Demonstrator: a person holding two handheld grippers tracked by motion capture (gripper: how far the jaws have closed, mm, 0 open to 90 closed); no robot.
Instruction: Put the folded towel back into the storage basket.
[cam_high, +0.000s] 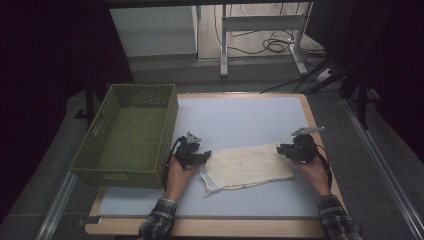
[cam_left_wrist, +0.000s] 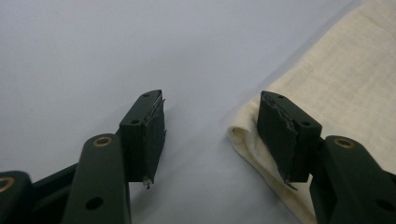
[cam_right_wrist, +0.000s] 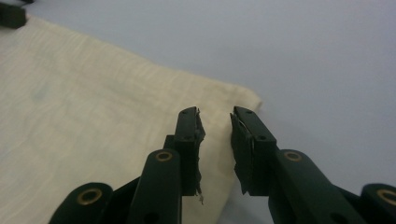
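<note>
1. The cream cloth (cam_high: 248, 166) is a folded rectangle of coarse woven fabric, pale beige, lying flat on the surface to the right of the green basket (cam_high: 131, 131) and well apart from it.
2. Its long side runs away from the basket, and the end farther from the basket sits slightly higher in the high view.
3. The end nearer the basket shows a lighter, ribbed hem with one corner turned under.
4. In the left gripper view its folded corner (cam_left_wrist: 243, 133) bulges softly in rounded layers.
5. In the right gripper view its far corner (cam_right_wrist: 250, 97) lies flat and smooth.
</note>
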